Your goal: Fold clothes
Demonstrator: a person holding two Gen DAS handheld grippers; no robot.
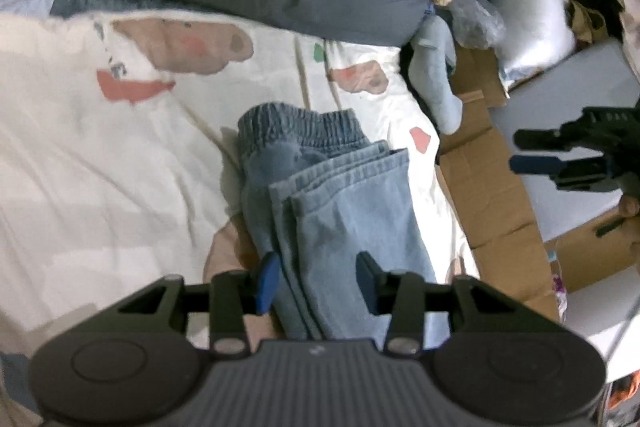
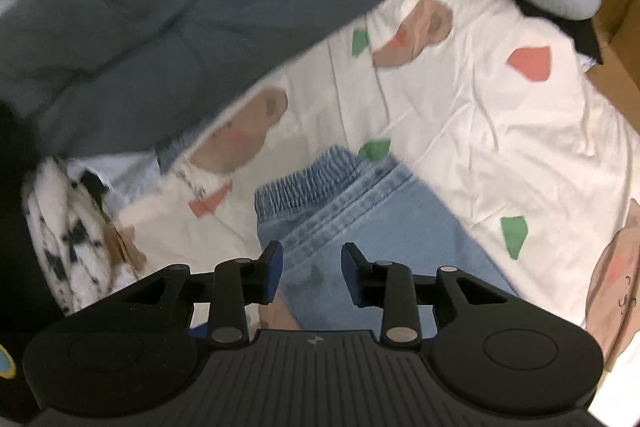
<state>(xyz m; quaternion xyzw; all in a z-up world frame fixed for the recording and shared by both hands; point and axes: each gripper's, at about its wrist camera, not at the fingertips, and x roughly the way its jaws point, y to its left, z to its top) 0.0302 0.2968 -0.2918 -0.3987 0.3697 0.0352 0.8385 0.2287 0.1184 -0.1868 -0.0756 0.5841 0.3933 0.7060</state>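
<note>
The folded light-blue denim trousers with elastic waistband [image 1: 320, 195] lie on the white printed bed sheet [image 1: 100, 147], long axis running away from the left tool [image 1: 318, 281], waistband at the far end. Its jaws stand apart, nothing clamped. The right tool [image 2: 310, 275], also apart and empty, hovers over the same trousers.

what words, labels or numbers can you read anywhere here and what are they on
No text reads cleanly.
White cartoon-print bedsheet: small dark lettering beside the red patch, too blurred to read.
Same sheet, right wrist view: dark handwriting-like marks on a pinkish print, unreadable.
Folded light blue denim trousers: no label visible.
Brown cardboard boxes: no print visible.
</note>
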